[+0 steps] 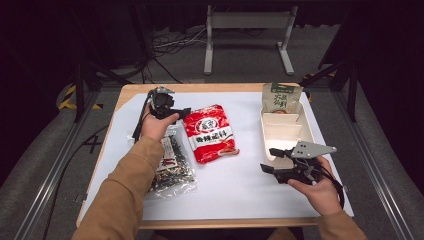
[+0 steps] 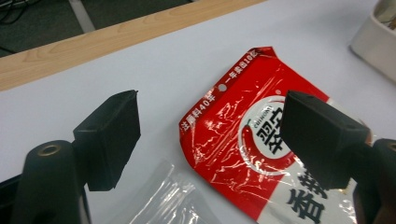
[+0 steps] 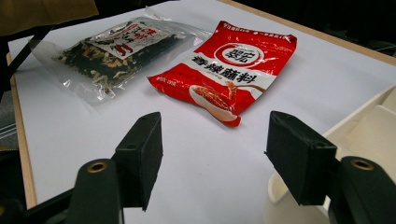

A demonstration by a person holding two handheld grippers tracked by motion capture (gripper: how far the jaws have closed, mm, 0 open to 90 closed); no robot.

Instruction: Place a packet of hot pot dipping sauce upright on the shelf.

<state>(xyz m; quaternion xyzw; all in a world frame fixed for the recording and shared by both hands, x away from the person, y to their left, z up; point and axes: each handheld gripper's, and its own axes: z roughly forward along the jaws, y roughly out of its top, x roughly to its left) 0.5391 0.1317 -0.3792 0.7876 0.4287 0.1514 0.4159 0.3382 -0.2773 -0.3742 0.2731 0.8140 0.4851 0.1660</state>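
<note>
A red seasoning packet (image 1: 210, 133) (image 2: 252, 140) (image 3: 231, 70) lies flat in the middle of the white table cover. To its left lies a clear bag of dark dried food (image 1: 172, 162) (image 3: 112, 51). My left gripper (image 1: 172, 112) (image 2: 210, 140) hovers open at the red packet's far left corner, with nothing between its jaws. Near the front right, my right gripper (image 1: 270, 160) (image 3: 215, 156) stands open beside a white tray (image 1: 300, 132) (image 3: 373, 140), pointing toward the packets. A green pouch (image 1: 281, 97) leans at the tray's far end.
The wooden table edge (image 1: 200, 87) (image 2: 116, 39) runs along the far side. A grey metal stand (image 1: 247, 35) and cables sit on the floor beyond. Bare white cover (image 1: 235, 185) stretches between the packets and the front edge.
</note>
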